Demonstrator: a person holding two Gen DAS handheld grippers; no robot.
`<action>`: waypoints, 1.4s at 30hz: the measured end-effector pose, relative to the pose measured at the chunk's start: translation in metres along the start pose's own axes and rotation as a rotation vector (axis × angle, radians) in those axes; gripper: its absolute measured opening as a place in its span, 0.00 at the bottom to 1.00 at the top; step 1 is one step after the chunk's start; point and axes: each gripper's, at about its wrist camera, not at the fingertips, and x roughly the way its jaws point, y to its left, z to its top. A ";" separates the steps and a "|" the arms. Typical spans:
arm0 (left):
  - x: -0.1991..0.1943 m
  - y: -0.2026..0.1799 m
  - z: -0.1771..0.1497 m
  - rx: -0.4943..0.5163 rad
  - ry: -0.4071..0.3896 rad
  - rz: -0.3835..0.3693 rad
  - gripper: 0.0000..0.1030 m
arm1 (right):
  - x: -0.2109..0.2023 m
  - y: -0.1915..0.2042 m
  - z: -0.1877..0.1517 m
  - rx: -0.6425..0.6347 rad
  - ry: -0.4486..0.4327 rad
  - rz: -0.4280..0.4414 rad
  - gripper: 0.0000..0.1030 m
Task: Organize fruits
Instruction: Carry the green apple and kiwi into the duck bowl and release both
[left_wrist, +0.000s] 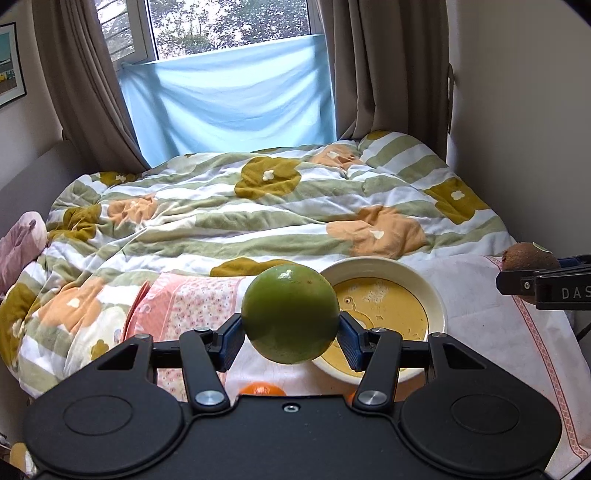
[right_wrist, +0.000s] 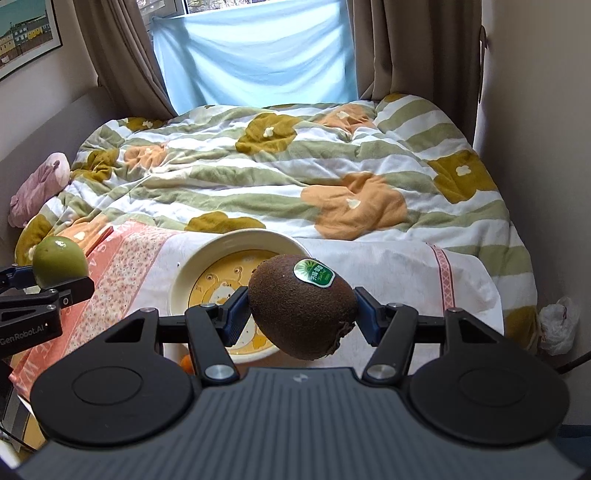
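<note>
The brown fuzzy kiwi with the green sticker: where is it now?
Brown fuzzy kiwi is clamped in the right hand-held gripper, above the cream plate.

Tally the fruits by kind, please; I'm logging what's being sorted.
Green citrus fruit, held in the left gripper: 1
Kiwi, held in the right gripper: 1
Orange fruit, partly hidden below the grippers: at least 1
Total: at least 3

Green citrus (left_wrist: 290, 314) between left tongs (left_wrist: 290, 334)

Soft daylight from the window (left_wrist: 229, 26), overexposed glass; sharp focus, glare spot on the green fruit (left_wrist: 286, 274), fisheye-bent, dark-vignetted corners.
</note>
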 end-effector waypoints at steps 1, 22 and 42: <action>0.007 0.002 0.005 0.010 0.001 -0.008 0.57 | 0.005 0.002 0.005 0.007 -0.002 -0.007 0.73; 0.181 -0.032 0.027 0.374 0.123 -0.211 0.57 | 0.131 0.007 0.034 0.195 0.115 -0.152 0.73; 0.195 -0.050 0.021 0.469 0.094 -0.246 0.90 | 0.147 0.003 0.026 0.246 0.140 -0.162 0.73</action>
